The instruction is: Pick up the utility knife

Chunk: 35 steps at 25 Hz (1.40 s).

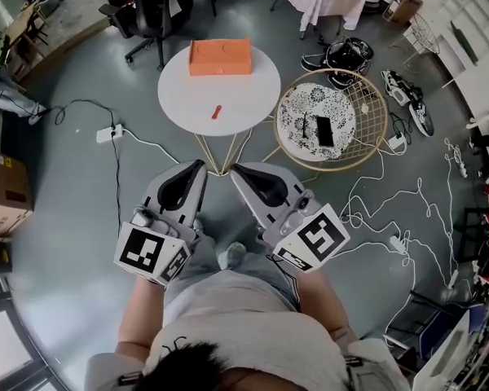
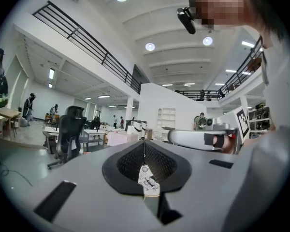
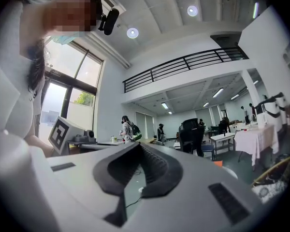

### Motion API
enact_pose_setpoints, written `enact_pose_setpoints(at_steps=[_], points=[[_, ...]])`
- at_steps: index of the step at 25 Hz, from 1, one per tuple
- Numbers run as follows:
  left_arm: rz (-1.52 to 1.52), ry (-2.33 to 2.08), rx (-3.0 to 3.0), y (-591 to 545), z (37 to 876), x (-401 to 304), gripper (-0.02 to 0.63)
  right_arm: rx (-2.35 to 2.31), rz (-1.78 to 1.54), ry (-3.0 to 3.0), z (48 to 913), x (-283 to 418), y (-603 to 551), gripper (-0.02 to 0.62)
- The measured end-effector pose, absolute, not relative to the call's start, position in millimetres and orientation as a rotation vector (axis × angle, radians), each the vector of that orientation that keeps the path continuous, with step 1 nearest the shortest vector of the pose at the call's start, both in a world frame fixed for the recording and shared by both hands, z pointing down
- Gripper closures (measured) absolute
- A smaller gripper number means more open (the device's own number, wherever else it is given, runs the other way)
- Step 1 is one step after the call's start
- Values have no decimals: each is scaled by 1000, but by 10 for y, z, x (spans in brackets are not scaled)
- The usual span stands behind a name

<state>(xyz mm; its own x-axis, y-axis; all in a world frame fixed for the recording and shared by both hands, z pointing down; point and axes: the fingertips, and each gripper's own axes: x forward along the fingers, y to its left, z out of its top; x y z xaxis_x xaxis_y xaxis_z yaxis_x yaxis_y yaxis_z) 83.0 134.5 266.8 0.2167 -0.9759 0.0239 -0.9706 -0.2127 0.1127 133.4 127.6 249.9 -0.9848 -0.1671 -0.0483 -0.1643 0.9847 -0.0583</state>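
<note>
The utility knife (image 1: 216, 112), small and red, lies near the front of the round white table (image 1: 187, 96). Behind it, at the table's far edge, sits an orange box (image 1: 220, 57). Both grippers are held level in front of the person's waist, short of the table. They are side by side, with their tips converging toward the table's wire legs. My left gripper (image 1: 200, 164) (image 2: 144, 141) is shut and holds nothing. So is my right gripper (image 1: 235, 169) (image 3: 137, 144). Neither gripper view shows the knife.
A round wire-basket table (image 1: 375, 104) stands to the right, with a patterned cloth and a black device (image 1: 324, 130) in it. A black office chair (image 1: 155, 6) is behind the white table. Cables and a power strip (image 1: 108, 133) lie on the floor, shoes (image 1: 403, 92) at right, a cardboard box (image 1: 6, 192) at left.
</note>
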Motion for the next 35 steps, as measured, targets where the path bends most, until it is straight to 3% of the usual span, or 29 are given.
enact_pose_setpoints(at_steps=[21, 35], points=[[47, -1643, 2435, -251, 3151, -310, 594, -574, -145, 3056, 2619, 219, -260, 587], [11, -1567, 2594, -699, 3125, -899, 595, -843, -224, 3030, 2897, -326, -808, 586]])
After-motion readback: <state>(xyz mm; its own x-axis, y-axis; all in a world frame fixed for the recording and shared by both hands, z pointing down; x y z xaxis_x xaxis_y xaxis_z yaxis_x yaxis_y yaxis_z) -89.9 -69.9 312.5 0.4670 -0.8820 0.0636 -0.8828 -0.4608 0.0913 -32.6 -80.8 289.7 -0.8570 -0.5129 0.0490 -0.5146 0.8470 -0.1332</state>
